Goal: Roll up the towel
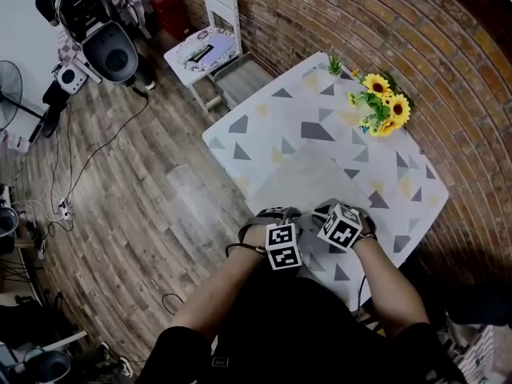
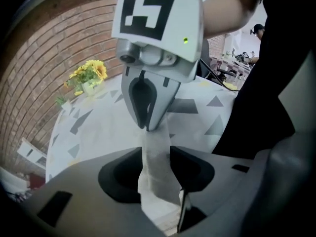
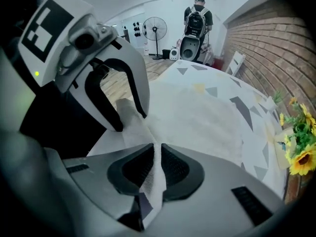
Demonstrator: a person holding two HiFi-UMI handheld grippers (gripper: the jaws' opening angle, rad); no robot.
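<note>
On my left, the left gripper (image 2: pixel 156 163) has a thick bunch of the towel (image 1: pixel 310 181) between its jaws, and the pads look pressed against both sides of it. The jaws stand wide around that bulk, so I judge the hold to be soft. If I pull or twist too briskly, the bunch could slide out and the near edge would flop back flat.

The rest of the towel lies spread over the table (image 1: pixel 240 138), running away from me, with only its near edge lifted. The two grippers sit close side by side at that edge, so the outer corners have no support. I expect any roll I start here to come out loose or cone-shaped.

On my right, the right gripper (image 3: pixel 157 168) is nearly closed, pinching just a thin fold of cloth. That bite is shallow, and a small tug sideways could strip it free. With uneven grips on the two sides, the roll may skew.

Far right, the sunflowers (image 1: pixel 384 109) stand well apart from the towel, so I see little danger there unless the cloth drags the table cover.
</note>
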